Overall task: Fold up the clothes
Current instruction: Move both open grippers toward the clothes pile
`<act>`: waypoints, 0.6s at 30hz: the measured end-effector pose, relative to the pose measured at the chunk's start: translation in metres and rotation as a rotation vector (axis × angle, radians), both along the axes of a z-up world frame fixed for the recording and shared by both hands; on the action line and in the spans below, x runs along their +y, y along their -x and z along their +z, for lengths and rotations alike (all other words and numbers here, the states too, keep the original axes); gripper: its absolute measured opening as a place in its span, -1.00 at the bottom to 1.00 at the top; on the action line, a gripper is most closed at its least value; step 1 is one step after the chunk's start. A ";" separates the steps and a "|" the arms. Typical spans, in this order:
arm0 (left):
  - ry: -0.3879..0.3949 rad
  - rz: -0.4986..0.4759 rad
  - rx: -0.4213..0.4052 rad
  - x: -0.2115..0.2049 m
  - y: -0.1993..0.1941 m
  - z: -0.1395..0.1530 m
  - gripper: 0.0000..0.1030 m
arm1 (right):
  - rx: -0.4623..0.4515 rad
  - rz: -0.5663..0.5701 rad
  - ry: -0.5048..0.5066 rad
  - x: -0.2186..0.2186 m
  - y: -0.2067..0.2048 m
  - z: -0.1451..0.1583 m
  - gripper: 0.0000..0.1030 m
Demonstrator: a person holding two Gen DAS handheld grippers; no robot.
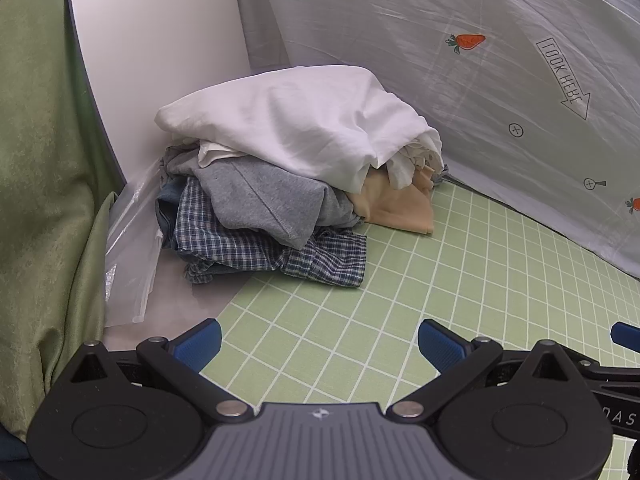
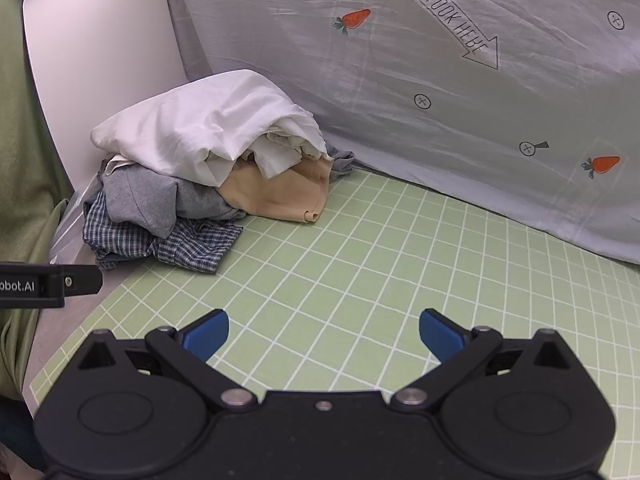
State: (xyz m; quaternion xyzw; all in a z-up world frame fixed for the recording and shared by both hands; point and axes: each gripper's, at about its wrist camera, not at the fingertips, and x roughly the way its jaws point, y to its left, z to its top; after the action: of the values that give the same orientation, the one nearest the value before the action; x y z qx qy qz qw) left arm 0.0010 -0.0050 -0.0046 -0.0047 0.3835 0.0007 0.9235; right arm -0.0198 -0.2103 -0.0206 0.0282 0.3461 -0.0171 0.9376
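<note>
A heap of clothes sits at the far left of the green grid mat (image 1: pixel 460 280) (image 2: pixel 380 260). On top lies a white garment (image 1: pixel 288 120) (image 2: pixel 192 124), under it a grey one (image 1: pixel 260 200) (image 2: pixel 140 196), a beige one (image 1: pixel 396 204) (image 2: pixel 276 192) and a blue checked shirt (image 1: pixel 248 248) (image 2: pixel 192 244) at the bottom. My left gripper (image 1: pixel 320 344) stands open over the mat, well short of the heap, nothing between its blue pads. My right gripper (image 2: pixel 324 334) is likewise open and empty above the mat. A blue fingertip (image 1: pixel 626 338) of the right gripper shows at the left wrist view's right edge.
A pale grey sheet (image 1: pixel 460 60) (image 2: pixel 440 100) with carrot prints rises behind the mat. A white panel (image 1: pixel 152 40) (image 2: pixel 100 48) stands behind the heap, a green curtain (image 1: pixel 44 180) hangs at left, and clear plastic (image 1: pixel 132 248) lies beside the clothes.
</note>
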 end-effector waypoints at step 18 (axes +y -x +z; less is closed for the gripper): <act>-0.001 0.010 0.009 0.002 0.000 0.002 1.00 | 0.003 -0.005 -0.003 0.002 0.001 0.001 0.99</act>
State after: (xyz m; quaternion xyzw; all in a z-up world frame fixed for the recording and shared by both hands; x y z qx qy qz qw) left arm 0.0009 -0.0029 -0.0027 -0.0064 0.3875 0.0056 0.9219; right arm -0.0209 -0.2087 -0.0200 0.0305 0.3476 -0.0191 0.9369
